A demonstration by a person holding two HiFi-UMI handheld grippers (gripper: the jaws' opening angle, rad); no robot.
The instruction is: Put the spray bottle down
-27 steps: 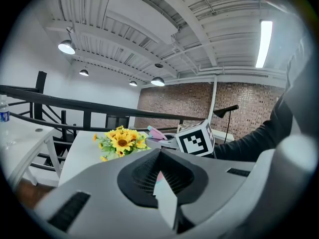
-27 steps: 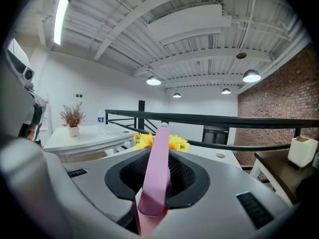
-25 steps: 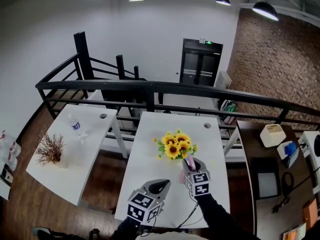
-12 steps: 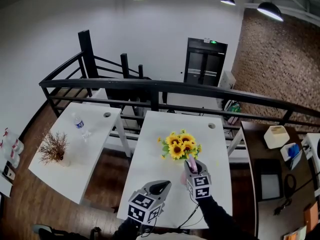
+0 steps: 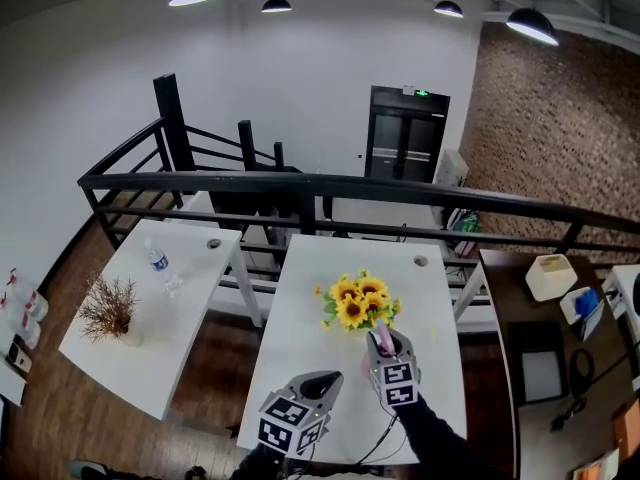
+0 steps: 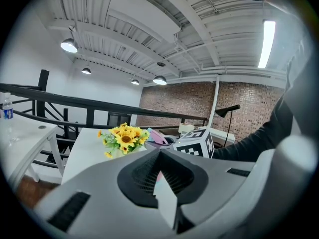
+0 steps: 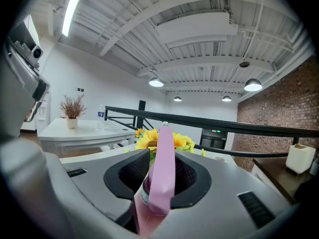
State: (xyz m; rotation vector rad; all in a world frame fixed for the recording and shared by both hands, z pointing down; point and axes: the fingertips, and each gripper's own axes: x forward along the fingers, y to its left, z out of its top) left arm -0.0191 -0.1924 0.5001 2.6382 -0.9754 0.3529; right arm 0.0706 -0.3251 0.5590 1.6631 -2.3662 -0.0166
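Two grippers are seen: the right gripper [image 5: 388, 350] is clamped on the pink spray bottle [image 7: 162, 158], held upright between its fingers above the white table [image 5: 300, 328]; the left gripper [image 5: 322, 380], closed and empty, is held beside it.

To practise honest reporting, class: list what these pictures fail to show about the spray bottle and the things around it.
Spray bottle base: right gripper view, hidden inside the right gripper; touching the table or not, unclear.
Water bottle label: head view, too small.
Sunflowers container: head view, covered by blooms.
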